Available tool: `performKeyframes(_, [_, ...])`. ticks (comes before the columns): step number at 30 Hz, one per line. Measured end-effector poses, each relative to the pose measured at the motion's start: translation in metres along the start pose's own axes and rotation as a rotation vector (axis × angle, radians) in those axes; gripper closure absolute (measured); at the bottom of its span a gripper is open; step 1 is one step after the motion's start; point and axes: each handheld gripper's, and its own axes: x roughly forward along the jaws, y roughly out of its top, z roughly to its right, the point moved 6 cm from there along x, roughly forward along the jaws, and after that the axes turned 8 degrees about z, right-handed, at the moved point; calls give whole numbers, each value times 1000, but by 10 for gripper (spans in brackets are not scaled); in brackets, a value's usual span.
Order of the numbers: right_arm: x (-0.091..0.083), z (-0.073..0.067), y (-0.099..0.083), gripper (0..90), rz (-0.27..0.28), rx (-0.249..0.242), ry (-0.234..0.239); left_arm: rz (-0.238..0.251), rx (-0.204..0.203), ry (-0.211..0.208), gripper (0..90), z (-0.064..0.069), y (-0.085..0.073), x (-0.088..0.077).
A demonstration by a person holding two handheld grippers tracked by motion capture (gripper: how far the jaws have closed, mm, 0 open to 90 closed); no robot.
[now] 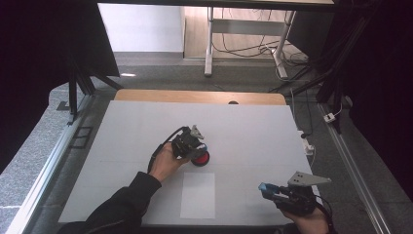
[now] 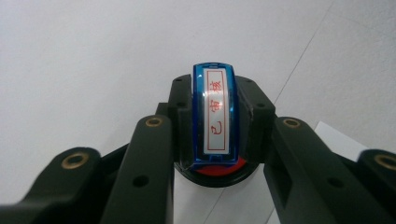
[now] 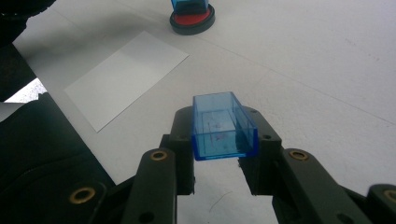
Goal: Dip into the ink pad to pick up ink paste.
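Observation:
My left gripper [image 1: 194,147] is shut on a blue stamp [image 2: 214,116] with a white label bearing red characters. The stamp stands upright in a round red ink pad [image 1: 201,159] with a black rim [image 2: 219,178], near the middle of the white table. My right gripper [image 1: 267,191], low at the front right, is shut on a clear blue rectangular cap [image 3: 223,127] and holds it above the table, its open side facing the camera. In the right gripper view the ink pad [image 3: 192,19] lies far off at the top, with the stamp [image 3: 183,3] in it.
A white sheet of paper [image 1: 197,195] lies flat at the front centre, between the two hands [image 3: 126,77]. The person's dark sleeve [image 1: 124,204] crosses the front left. The white table cover [image 1: 253,126] ends at a wooden edge at the back.

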Motion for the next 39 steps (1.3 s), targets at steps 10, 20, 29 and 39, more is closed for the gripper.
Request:
performKeyframes(10, [-1,0,0,685,2,6,-2,61,-9,-43,704,3,14,-17])
performKeyframes(20, [-1,0,0,685,5,9,3,8,-2,-52,704,6,5,-5])
performKeyframes(29, [-1,0,0,685,7,11,5,-1,-26,-59,704,3,0,0])
performKeyframes(39, [0,0,0,685,5,7,4,-22,12,-25,707,9,2,1])
